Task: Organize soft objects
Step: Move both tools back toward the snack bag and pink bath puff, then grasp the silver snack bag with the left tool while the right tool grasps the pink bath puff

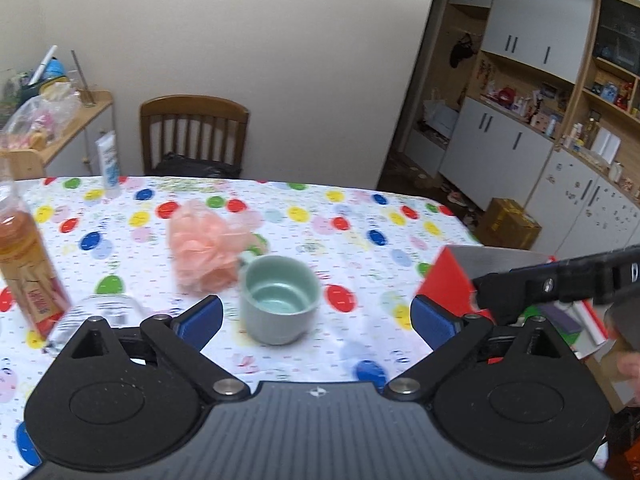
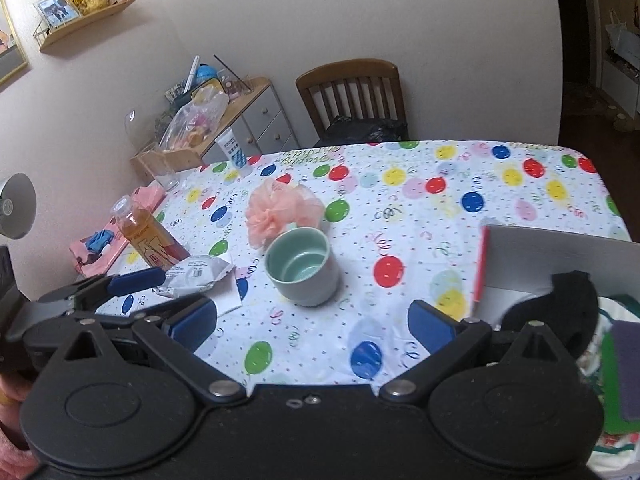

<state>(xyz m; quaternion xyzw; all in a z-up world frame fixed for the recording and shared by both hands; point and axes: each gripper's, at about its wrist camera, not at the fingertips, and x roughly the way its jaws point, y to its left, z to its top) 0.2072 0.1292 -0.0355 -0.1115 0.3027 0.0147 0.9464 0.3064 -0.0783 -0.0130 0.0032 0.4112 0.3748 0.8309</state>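
Two hand-held grippers hover low over a party-balloon tablecloth [image 2: 500, 184], both empty: the left gripper [image 1: 316, 320] stands spread to its widest with nothing between its blue pads, and the right gripper [image 2: 312, 326] is likewise wide apart and holding nothing. Beside the right gripper sits an open box [image 2: 560, 256] with a red edge, cloth-like items already inside it, apparently where the soft things are being gathered. Just ahead of both grippers stands a pale green cup [image 2: 301, 266], and directly behind it, touching or nearly so, lies the peach mesh bath pouf [image 2: 280, 210], seemingly the next soft object to collect. The step in hand looks like an approach for a fresh pick; reaching the pouf calls for passing over or around the cup, which blocks the straight line and could be knocked. To the left lie a crumpled white packet [image 2: 200, 274], an amber bottle [image 2: 150, 238] and a drinking glass [image 2: 164, 170]; a white tube [image 2: 234, 152] stands at the far edge, before a wooden chair [image 2: 352, 92].
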